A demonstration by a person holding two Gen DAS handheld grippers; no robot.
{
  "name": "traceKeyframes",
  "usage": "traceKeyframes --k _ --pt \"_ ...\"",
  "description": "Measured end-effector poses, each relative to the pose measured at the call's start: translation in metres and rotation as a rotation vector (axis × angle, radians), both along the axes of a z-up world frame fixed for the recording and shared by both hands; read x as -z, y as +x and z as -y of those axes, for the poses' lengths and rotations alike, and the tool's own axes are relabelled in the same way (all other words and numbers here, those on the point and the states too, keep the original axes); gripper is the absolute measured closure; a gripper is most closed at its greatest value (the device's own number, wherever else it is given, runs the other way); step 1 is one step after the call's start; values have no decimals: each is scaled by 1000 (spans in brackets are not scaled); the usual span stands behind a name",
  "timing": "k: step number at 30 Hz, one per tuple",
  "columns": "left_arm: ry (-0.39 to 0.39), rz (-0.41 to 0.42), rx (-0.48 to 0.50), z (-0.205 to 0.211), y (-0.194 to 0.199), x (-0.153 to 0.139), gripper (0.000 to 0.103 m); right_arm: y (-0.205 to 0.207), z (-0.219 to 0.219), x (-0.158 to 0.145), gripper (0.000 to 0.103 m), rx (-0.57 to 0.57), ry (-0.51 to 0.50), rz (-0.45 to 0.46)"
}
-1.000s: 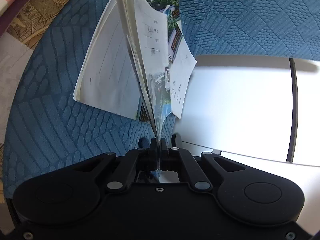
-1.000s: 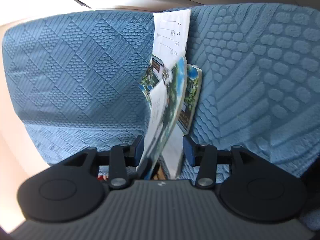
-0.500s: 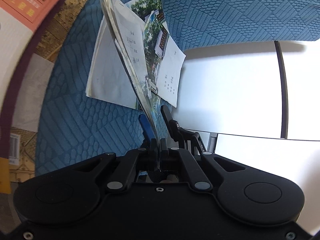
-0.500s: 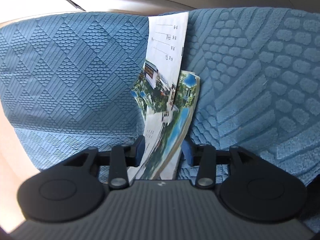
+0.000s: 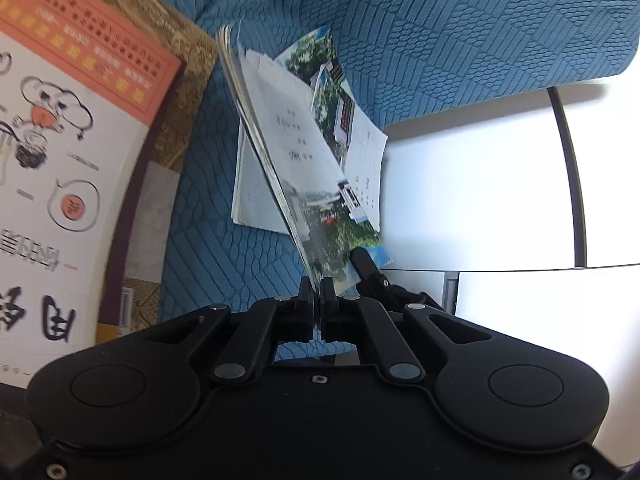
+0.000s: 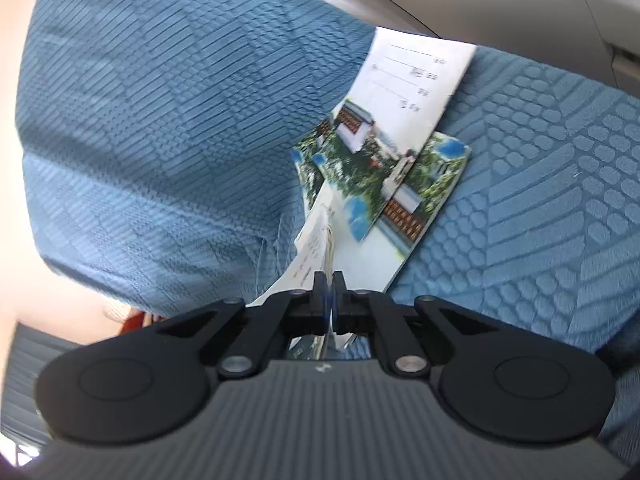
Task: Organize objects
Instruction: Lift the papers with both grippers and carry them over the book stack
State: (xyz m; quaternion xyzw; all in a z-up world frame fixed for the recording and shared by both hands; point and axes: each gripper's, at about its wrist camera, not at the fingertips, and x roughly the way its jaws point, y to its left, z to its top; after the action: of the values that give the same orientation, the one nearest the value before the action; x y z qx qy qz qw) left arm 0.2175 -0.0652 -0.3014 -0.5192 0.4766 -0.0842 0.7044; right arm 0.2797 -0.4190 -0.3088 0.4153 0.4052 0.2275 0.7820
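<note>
Two hand-held grippers pinch the same bundle of papers: my left hand-held gripper [image 5: 320, 292] is closed on its lower edge, and my right hand-held gripper [image 6: 329, 286] is also clamped shut on it. The bundle [image 5: 296, 148] hangs above the blue sofa cushion [image 5: 460, 32]. I judge both grips should move together, so no sheet slides out. I count one bundle, and one printed box [image 5: 68, 152] beside the cushion.

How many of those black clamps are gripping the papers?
2. The left gripper pinches the paper bundle at its lower edge; the right gripper clamps it just beside. No others show.
</note>
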Motion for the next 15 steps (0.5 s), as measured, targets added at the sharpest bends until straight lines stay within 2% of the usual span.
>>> traceKeyframes --k 9,15 --pt "20 81 -8 -29 -28 -42 100 -33 -33 -54 99 -55 -134 135" --pt "31 131 -8 -47 -45 -71 100 -48 -52 -85 99 -63 -126 180"
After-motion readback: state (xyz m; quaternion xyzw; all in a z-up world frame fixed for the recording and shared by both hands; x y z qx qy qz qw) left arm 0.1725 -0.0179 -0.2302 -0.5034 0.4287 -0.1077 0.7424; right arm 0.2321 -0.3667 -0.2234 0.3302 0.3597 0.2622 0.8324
